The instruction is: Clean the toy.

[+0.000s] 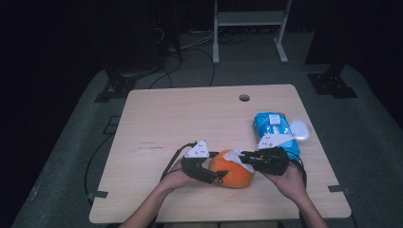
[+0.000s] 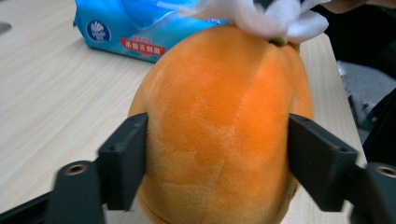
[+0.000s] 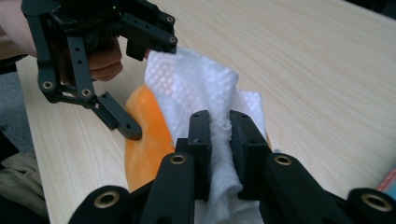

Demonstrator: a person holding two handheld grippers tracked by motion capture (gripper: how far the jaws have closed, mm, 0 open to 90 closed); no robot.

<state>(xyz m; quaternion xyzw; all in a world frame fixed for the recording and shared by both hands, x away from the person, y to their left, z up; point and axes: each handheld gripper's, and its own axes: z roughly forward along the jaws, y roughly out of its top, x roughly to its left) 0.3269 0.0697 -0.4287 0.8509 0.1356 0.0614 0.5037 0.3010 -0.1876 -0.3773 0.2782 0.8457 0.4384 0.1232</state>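
Observation:
An orange plush fruit [image 1: 233, 176] lies on the wooden table [image 1: 190, 118] near its front edge. My left gripper [image 1: 216, 175] is shut on it, and in the left gripper view both black pads [image 2: 123, 161] press into the sides of the plush [image 2: 219, 126]. A white tissue [image 1: 236, 155] lies crumpled over the top of the plush. My right gripper [image 3: 219, 123] is shut on a fold of that tissue [image 3: 201, 88], coming in from the right [image 1: 247, 159]. The orange plush [image 3: 144, 135] shows beneath the tissue in the right gripper view.
A blue pack of wet wipes [image 1: 273, 128] lies just behind the right hand, with a white oval lid [image 1: 299, 129] beside it. The pack [image 2: 126, 28] also shows behind the plush. A cable hole [image 1: 244, 98] sits near the table's far edge.

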